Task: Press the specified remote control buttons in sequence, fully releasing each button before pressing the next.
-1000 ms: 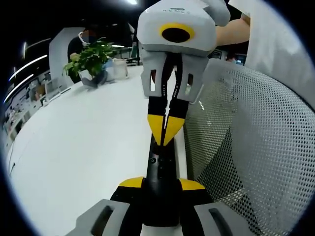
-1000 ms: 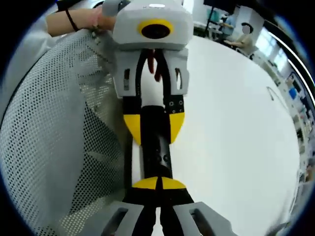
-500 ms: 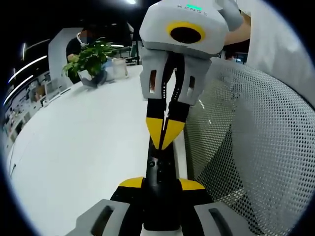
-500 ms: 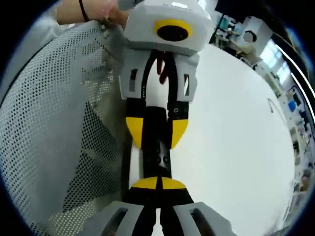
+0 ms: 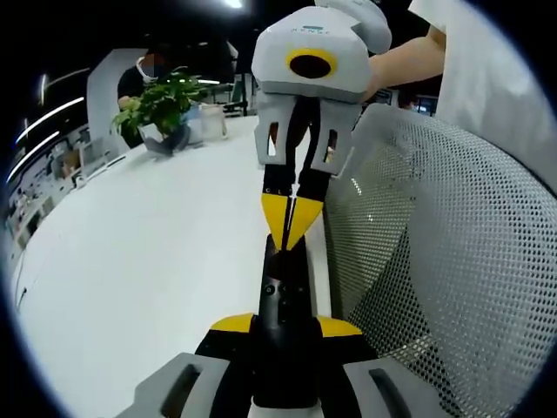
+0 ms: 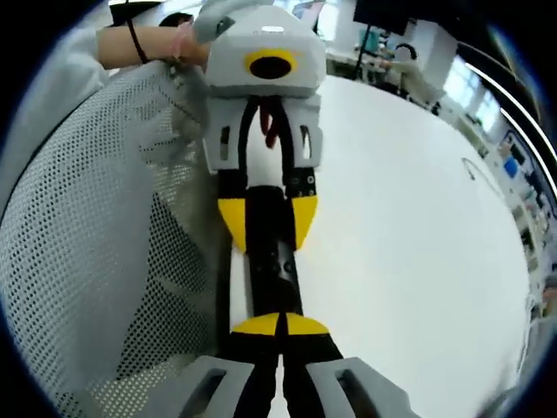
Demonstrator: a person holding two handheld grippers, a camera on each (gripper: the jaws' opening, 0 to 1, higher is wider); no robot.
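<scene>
Left tongs (image 5: 285,324) gripping something, right tongs (image 6: 280,324) closed

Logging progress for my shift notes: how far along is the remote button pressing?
Done: left tongs clamp the black remote. In hand: the shut right tongs rest their tips on its button face, apparently mid-press. Left: releasing, then any further presses; how many presses are finished cannot be told.

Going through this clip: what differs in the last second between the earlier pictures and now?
Little. In the left gripper view the right gripper has drawn slightly back along the black remote, its shut yellow tips still on the top face. The left gripper still clamps the remote's end, a jaw on each side. The white table, mesh chair back and potted plant are unchanged.
</scene>
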